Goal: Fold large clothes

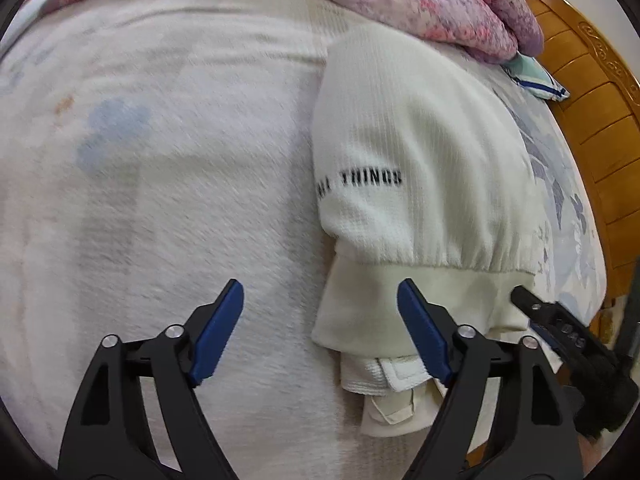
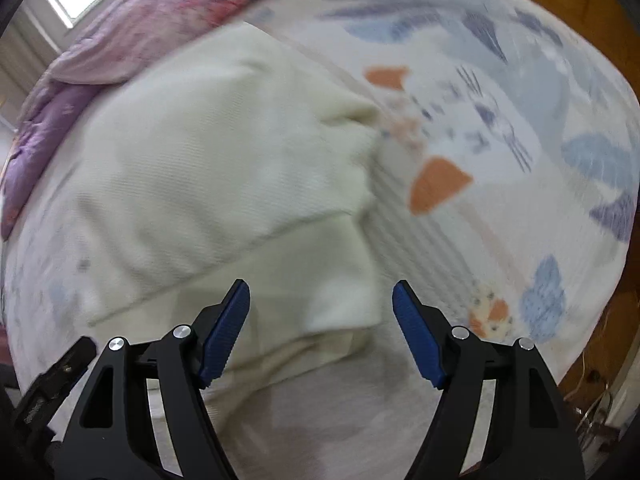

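A cream ribbed sweater (image 1: 420, 184) with black lettering lies folded on the bed, its waistband (image 1: 432, 296) towards me. My left gripper (image 1: 320, 304) is open and empty just above the sheet, its right finger over the waistband's left end. In the right wrist view the same sweater (image 2: 224, 168) lies left of centre. My right gripper (image 2: 320, 304) is open and empty, over the sweater's near edge. The right gripper also shows in the left wrist view (image 1: 560, 320) at the waistband's right corner.
The bed has a pale patterned sheet (image 1: 160, 200) with blue and orange shapes (image 2: 440, 184). A pink-purple quilt (image 1: 420, 0) is bunched at the far side. A wooden headboard (image 1: 592, 120) runs along the right. A small blue-edged cloth (image 1: 536, 80) lies by the quilt.
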